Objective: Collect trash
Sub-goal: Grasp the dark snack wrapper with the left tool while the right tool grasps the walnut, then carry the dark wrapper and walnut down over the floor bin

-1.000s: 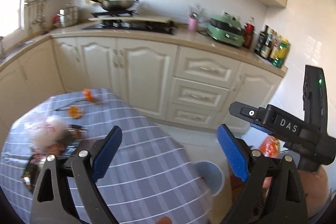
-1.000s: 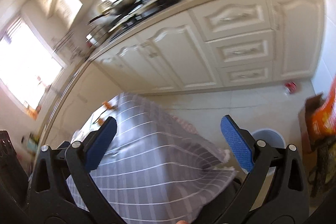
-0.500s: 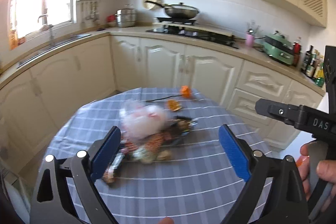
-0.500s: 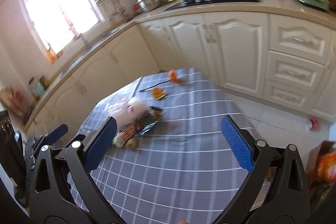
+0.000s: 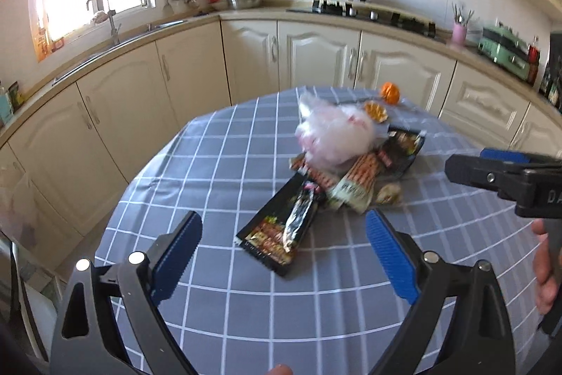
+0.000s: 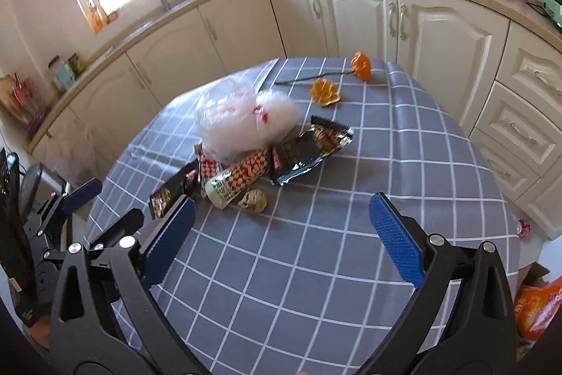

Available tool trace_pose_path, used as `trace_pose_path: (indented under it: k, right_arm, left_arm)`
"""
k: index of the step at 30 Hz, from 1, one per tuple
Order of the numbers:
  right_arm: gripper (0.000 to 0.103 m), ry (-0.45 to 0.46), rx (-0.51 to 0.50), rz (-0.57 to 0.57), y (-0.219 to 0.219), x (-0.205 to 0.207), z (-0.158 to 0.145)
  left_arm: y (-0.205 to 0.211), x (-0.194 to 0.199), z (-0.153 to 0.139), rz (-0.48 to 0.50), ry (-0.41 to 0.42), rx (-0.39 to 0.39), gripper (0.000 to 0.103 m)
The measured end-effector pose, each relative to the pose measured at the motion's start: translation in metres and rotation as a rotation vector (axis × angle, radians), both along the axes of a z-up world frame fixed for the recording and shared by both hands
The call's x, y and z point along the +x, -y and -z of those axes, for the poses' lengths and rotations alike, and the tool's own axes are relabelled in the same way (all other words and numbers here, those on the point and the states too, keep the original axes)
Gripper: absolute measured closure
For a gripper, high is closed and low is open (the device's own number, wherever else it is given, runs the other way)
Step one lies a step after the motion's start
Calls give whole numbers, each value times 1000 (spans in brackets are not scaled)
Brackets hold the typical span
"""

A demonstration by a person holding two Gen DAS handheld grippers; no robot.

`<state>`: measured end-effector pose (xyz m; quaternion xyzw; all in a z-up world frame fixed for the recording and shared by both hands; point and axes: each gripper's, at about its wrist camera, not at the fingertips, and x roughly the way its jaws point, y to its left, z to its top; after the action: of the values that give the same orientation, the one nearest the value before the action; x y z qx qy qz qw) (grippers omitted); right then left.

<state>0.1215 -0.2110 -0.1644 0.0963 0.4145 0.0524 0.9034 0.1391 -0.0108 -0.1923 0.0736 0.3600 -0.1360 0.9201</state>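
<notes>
The round table [image 6: 404, 171] under its grey checked cloth fills both views, with kitchen cabinets curving behind it. Toward its far half sits the trash, one loose heap: a crumpled clear plastic bag [image 6: 242, 122] on top, a dark foil snack wrapper [image 6: 312, 146] at its right, a red-and-white checked packet [image 6: 242, 176] below, and a long black wrapper [image 5: 284, 227] reaching toward the near edge. A small crumpled wad [image 6: 253, 199] lies just beside the checked packet. Well apart, near the far rim, rest two pieces of orange peel [image 6: 325, 91] and a thin dark stick [image 6: 309, 79].

The left gripper [image 5: 281, 252] and right gripper [image 6: 281, 234] both hover over bare cloth short of the heap, fingers spread wide, holding nothing.

Risks, as I judge them: the bag is light and slippery, so a pinch on it alone may drag or scatter the wrappers beneath; flat foil lying on cloth may let the pads catch the tablecloth instead; the far peel could be overlooked
</notes>
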Motion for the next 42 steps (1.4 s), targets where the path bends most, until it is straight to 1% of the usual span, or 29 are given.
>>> trace_pose_path:
  k: [4,5,7,8,9,10,11,13,15,16,17,18,19,21,22,23,24,26,29,33,36,39,42]
  right_arm:
    - [7,-29,-21,-7,-8,7,14]
    - [9,-37,-25,-15,-10,9,18]
    - [16,-54,-37,-35,-15,14,25]
    - [17,-63,-41,-41,-18,17,29]
    - [20,-70,-43,-44,-20,19,33]
    - [29,-79,-43,-47,-22,23,37]
    - [34,-86,-47,-51,-24,26,41]
    - [51,-98,-61,-61,-30,33,47]
    - [55,-88,-88,-72,-36,36,50]
    - [60,-86,-89,-81,-38,37,50]
    - [64,-83,-88,-94,-40,37,50]
    - [74,-79,-90,-102,-42,36,51]
    - [76,-75,-90,-105,-42,35,51]
    - [77,-71,-63,-109,-39,33,51]
    - [77,-71,-40,-111,-36,30,51]
    - [77,-69,-27,-108,-34,28,50]
    - [77,-66,-18,-103,-31,26,50]
    - [77,-60,12,-97,-25,19,47]
    - [77,-42,31,-86,-17,9,40]
    - [77,-17,50,-65,-3,-4,28]
    - [77,0,63,-52,7,-10,19]
    - [77,25,78,-31,20,-19,10]
    - [77,52,86,-8,31,-28,0]
  left_arm:
    - [3,14,17,10,-20,41,11]
    - [3,18,20,11,-23,54,11]
    - [4,27,27,17,-36,84,11]
    - [5,30,29,23,-40,91,11]
    - [6,34,32,32,-43,99,11]
    - [8,39,35,37,-53,112,11]
    - [9,42,37,40,-64,116,11]
    - [12,48,40,52,-82,116,12]
    - [14,51,42,71,-103,111,35]
    - [16,52,44,97,-129,92,51]
    - [16,51,44,100,-131,78,56]
    - [17,50,44,105,-134,74,59]
    - [18,49,44,115,-137,64,66]
    - [17,46,43,110,-139,46,71]
    - [13,44,42,101,-145,8,74]
    - [10,44,40,95,-150,-16,80]
    - [6,43,39,86,-156,-45,83]
    - [0,39,36,66,-165,-87,91]
    - [-7,33,35,47,-176,-132,94]
    - [-10,21,33,29,-180,-170,95]
    - [-8,13,27,33,-169,-179,95]
    - [0,3,15,47,-148,-195,95]
    - [16,-11,-5,79,-106,-196,95]
